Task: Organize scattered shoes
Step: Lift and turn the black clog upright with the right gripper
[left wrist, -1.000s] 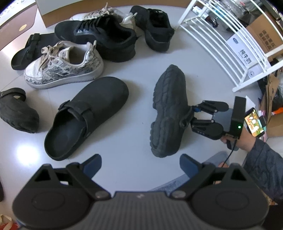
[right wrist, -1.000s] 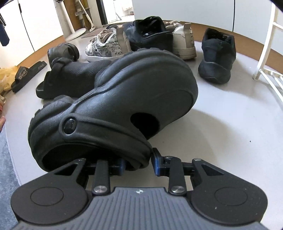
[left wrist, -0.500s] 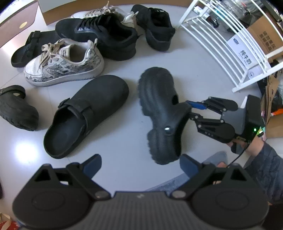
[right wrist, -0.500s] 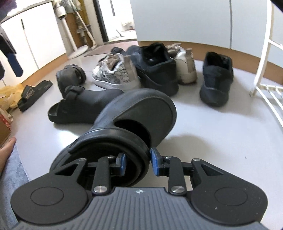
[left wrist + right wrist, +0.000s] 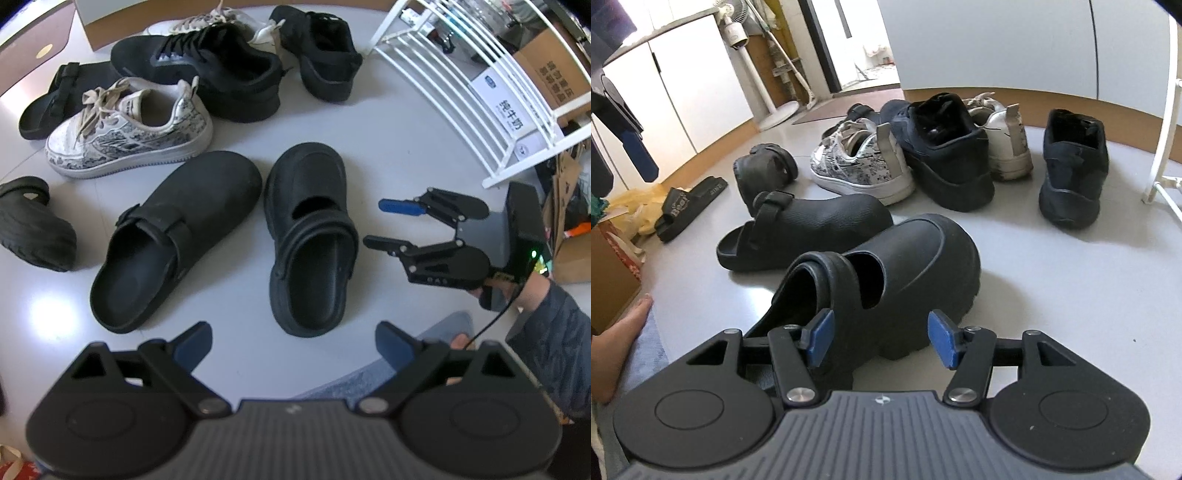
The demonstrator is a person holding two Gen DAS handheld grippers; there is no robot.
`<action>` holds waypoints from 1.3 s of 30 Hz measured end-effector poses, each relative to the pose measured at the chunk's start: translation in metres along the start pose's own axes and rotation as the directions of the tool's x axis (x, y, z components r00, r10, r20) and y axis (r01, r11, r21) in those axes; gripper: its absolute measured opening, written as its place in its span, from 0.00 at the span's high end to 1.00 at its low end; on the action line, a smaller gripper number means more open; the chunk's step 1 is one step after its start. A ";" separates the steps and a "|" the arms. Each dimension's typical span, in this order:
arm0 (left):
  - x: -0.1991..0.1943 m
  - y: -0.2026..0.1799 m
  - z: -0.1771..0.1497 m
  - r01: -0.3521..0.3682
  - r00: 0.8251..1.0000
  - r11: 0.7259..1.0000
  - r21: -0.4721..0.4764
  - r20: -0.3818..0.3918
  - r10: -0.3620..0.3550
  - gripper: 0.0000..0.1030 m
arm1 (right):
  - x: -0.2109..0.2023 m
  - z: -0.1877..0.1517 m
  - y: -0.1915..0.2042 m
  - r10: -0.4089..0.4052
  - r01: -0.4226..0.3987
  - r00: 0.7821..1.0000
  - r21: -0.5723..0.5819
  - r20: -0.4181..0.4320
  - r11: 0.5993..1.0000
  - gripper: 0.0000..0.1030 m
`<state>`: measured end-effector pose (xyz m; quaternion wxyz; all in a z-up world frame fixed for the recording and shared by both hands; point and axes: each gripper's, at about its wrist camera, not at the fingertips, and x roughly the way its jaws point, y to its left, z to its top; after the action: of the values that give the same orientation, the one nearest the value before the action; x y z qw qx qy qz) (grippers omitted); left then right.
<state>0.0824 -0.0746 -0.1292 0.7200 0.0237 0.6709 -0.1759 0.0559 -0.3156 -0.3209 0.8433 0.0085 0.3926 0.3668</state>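
A black chunky clog [image 5: 308, 236] [image 5: 886, 273] stands upright on its sole on the pale floor, toe pointing away. Just left of it lies a black strap clog [image 5: 173, 236] [image 5: 801, 229], also upright. My right gripper [image 5: 373, 223] [image 5: 879, 339] is open, a little to the right of the chunky clog's heel, holding nothing. My left gripper [image 5: 291, 347] hangs open above the near floor, behind both clogs. Farther back lie a patterned white sneaker [image 5: 129, 129] [image 5: 857, 166], a black sneaker [image 5: 207, 70] [image 5: 942, 162] and another black shoe [image 5: 321, 55] [image 5: 1071, 166].
A white wire shoe rack [image 5: 461, 85] stands at the right with cardboard boxes [image 5: 554, 66] behind it. Another chunky black clog [image 5: 29, 225] [image 5: 764, 170] lies at the left, and a black slide [image 5: 690, 206] beyond. A person's hand [image 5: 620, 339] rests at the lower left.
The chunky clog has been turned from sole-up to upright and set down beside the strap clog. My right gripper has let go of it, opened and drawn back to the right.
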 end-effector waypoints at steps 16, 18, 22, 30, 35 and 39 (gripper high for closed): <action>-0.002 -0.002 0.005 -0.007 1.000 1.000 -0.008 0.012 0.007 0.06 | 0.041 0.021 0.003 0.203 -0.201 0.977 0.038 -0.061 0.979 0.49; -0.002 -0.002 0.005 -0.005 1.000 1.000 -0.007 0.012 0.005 0.06 | 0.046 0.020 0.001 0.205 -0.200 0.976 0.062 -0.071 0.978 0.61; -0.005 -0.001 0.006 -0.012 1.000 1.000 0.002 0.020 0.012 0.06 | 0.045 0.017 -0.004 0.197 -0.190 0.979 0.119 -0.051 0.975 0.66; -0.006 0.003 0.009 -0.025 0.999 1.000 -0.016 0.025 0.025 0.06 | 0.031 0.016 -0.007 0.112 -0.108 0.994 0.163 -0.014 0.981 0.68; -0.004 -0.001 0.011 -0.021 1.000 1.000 -0.009 0.022 0.022 0.06 | 0.011 0.009 -0.018 0.038 -0.044 0.999 0.238 0.031 0.970 0.68; -0.003 -0.003 0.013 -0.019 1.000 1.000 -0.002 0.022 0.019 0.06 | -0.003 0.002 -0.026 -0.028 0.014 0.999 0.279 0.046 0.960 0.69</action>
<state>0.0936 -0.0797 -0.1243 0.7291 0.0275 0.6627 -0.1687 0.0717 -0.3354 -0.3256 0.8470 0.1320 0.4196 0.2985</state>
